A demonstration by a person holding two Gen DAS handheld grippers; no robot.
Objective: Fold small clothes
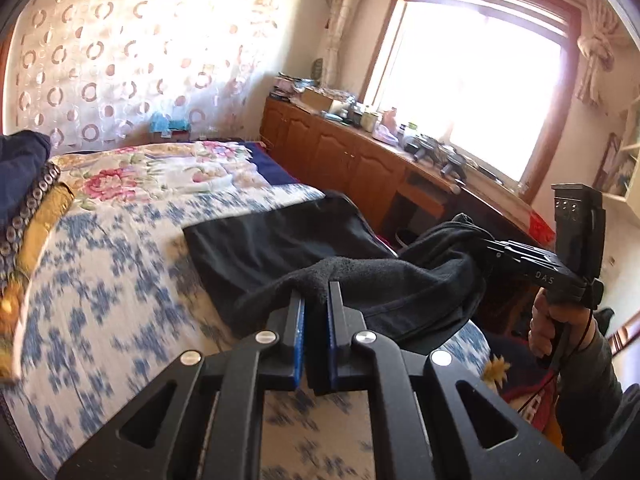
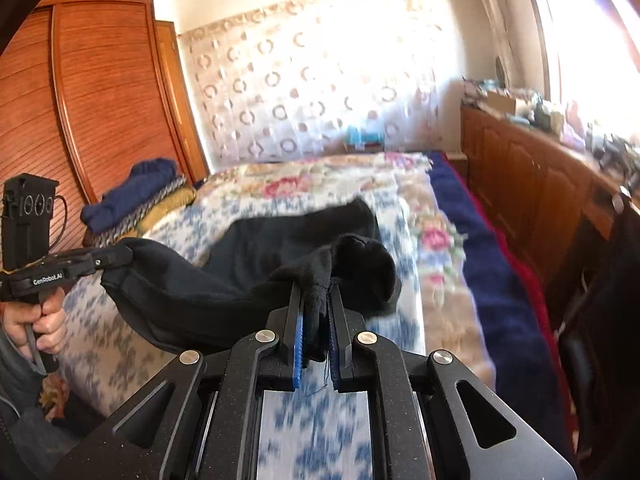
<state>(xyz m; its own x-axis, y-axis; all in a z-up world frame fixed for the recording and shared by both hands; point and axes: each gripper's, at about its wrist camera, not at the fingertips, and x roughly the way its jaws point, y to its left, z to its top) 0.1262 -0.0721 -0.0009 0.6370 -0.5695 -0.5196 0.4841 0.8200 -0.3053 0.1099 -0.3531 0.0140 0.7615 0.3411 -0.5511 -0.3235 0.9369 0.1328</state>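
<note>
A black garment (image 1: 280, 248) lies partly on the bed, its near edge lifted and stretched between both grippers. My left gripper (image 1: 316, 300) is shut on one end of that edge. My right gripper (image 2: 316, 300) is shut on the other end, with bunched black cloth (image 2: 360, 264) hanging over its fingers. In the left wrist view the right gripper (image 1: 486, 250) shows at the right, held by a hand. In the right wrist view the left gripper (image 2: 116, 258) shows at the left, clamped on the cloth. The far part of the garment (image 2: 288, 236) rests flat on the bed.
The bed (image 1: 100, 264) has a blue-and-white floral cover and a pink floral blanket (image 1: 160, 176). A stack of folded clothes (image 2: 132, 192) sits by the wooden headboard (image 2: 80, 92). A cluttered wooden cabinet (image 1: 340, 148) runs under the window (image 1: 472, 80).
</note>
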